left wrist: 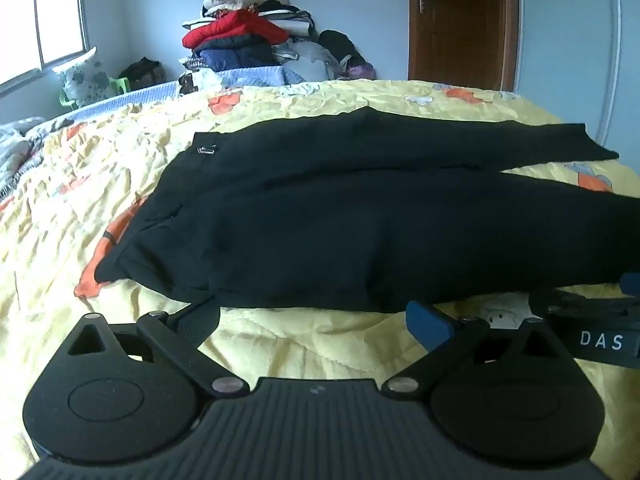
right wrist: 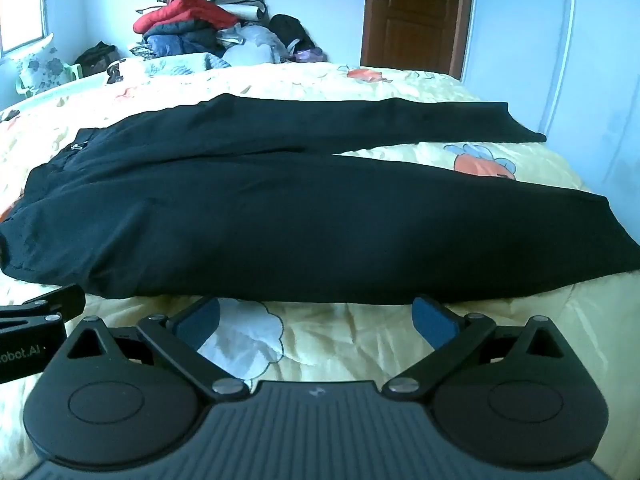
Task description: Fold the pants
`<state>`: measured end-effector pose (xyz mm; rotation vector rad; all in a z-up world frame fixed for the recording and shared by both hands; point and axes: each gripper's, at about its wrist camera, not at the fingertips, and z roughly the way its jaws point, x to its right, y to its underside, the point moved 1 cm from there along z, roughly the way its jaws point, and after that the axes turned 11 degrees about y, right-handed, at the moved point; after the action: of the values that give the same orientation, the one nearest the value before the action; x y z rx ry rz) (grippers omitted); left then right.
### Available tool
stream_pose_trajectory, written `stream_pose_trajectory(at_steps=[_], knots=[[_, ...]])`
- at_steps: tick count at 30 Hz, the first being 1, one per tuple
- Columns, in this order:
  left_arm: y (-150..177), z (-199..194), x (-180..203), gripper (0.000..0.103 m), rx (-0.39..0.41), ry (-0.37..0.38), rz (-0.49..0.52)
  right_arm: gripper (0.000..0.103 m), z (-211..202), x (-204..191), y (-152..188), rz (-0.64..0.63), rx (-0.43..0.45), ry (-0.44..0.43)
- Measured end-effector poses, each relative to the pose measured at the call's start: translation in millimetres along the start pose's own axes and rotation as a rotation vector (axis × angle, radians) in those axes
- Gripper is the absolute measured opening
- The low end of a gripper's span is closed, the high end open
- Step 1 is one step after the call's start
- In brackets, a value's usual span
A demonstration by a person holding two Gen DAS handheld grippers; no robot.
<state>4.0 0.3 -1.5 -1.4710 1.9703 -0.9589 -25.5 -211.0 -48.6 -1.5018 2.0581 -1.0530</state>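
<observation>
Black pants (left wrist: pixel 340 216) are lying crosswise just ahead of both wide-open, empty claws, left claw (left wrist: pixel 320 320) nearer the waistband, right claw (right wrist: pixel 316 316) nearer the cuffs.

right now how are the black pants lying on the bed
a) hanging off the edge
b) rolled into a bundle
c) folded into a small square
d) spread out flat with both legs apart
d: the black pants lie flat and unfolded on the yellow bedspread, the two legs splayed apart toward the right.
</observation>
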Motion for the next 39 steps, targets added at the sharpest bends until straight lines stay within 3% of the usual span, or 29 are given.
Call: stream_pose_trajectory(at_steps=[9, 16, 29, 39], knots=[[2.1, 2.2, 3.4, 0.102, -0.009, -0.014, 0.028, 0.103, -0.4, -1.9, 1.4, 0.001, 0.003, -0.002], [4.1, 5.1, -9.6, 0.102, -0.012, 0.008, -0.051, 0.103, 0.0, -4.8, 3.8, 0.0, -0.005, -0.007], [6.6, 8.8, -15.0, 0.101, -0.014, -0.004, -0.083, 0.103, -0.1, -4.3, 5.9, -0.002, -0.012, -0.015], [7.7, 10.7, -8.4, 0.102, -0.029, -0.035, -0.035, 0.103, -0.8, -5.4, 7.9, -0.015, 0.0, -0.019]])
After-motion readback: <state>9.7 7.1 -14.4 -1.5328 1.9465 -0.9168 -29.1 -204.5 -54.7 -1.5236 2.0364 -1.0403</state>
